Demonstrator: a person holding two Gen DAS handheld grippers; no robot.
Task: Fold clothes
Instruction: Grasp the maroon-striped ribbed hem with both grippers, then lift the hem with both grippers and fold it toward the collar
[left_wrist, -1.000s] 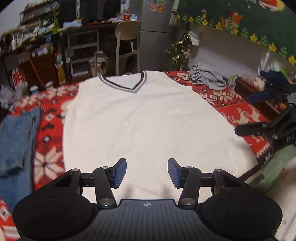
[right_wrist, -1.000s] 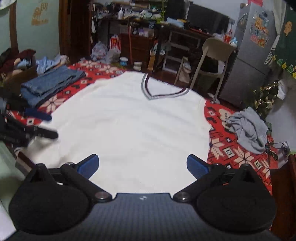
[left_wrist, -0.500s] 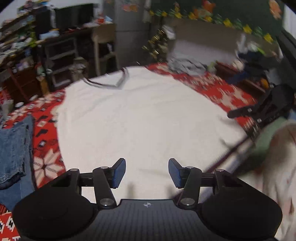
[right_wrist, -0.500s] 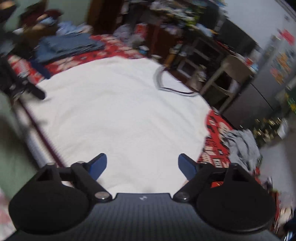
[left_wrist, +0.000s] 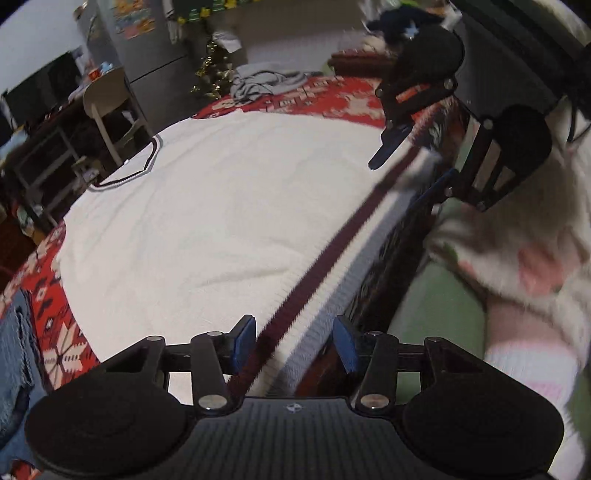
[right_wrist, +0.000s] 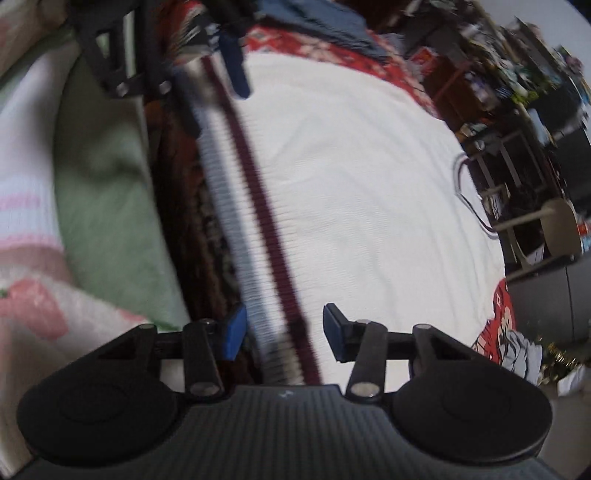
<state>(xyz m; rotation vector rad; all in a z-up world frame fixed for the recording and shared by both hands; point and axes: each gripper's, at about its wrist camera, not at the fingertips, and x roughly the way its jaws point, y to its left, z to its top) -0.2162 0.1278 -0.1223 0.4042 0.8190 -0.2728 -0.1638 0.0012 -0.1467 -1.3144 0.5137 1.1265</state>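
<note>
Your white knit sweater (left_wrist: 207, 221) lies flat on the red patterned blanket (left_wrist: 55, 332), V-neck collar (left_wrist: 147, 162) at the far end, its ribbed hem (left_wrist: 332, 266) with the dark maroon stripe nearest you. Your left gripper (left_wrist: 293, 343) straddles that hem, blue fingers (left_wrist: 243, 341) apart and not pressing. Your right gripper (right_wrist: 282, 332) also has the blurred hem between its fingers (right_wrist: 234, 332); they are closing but not yet clamped.

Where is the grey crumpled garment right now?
In the left wrist view the grey crumpled garment lies at the top centre, on the red patterned blanket beyond the white knitted vest, beside the small tinsel tree.
</note>
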